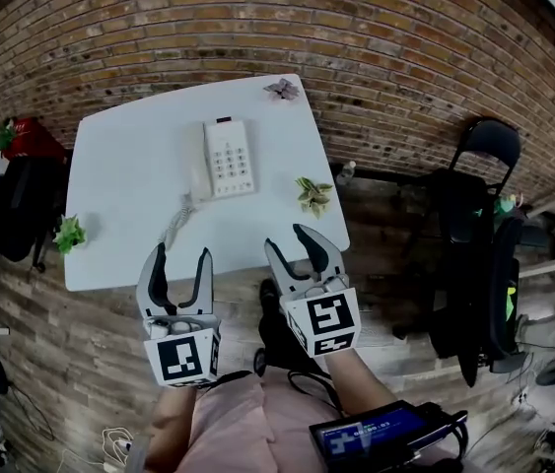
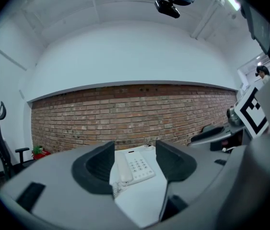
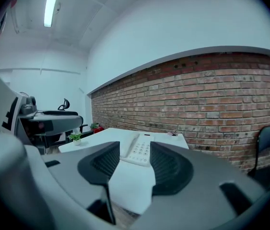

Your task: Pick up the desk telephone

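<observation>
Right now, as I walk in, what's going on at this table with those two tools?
A person at the near edge of a white table holds a two-jaw tool in each hand. The left tool and the right tool both have their jaws apart with nothing in them, and both point toward a white telephone lying mid-table, handset on its cradle. Neither tool touches the telephone, so it has not yet been picked up. Small plants sit near the table's edges.
</observation>
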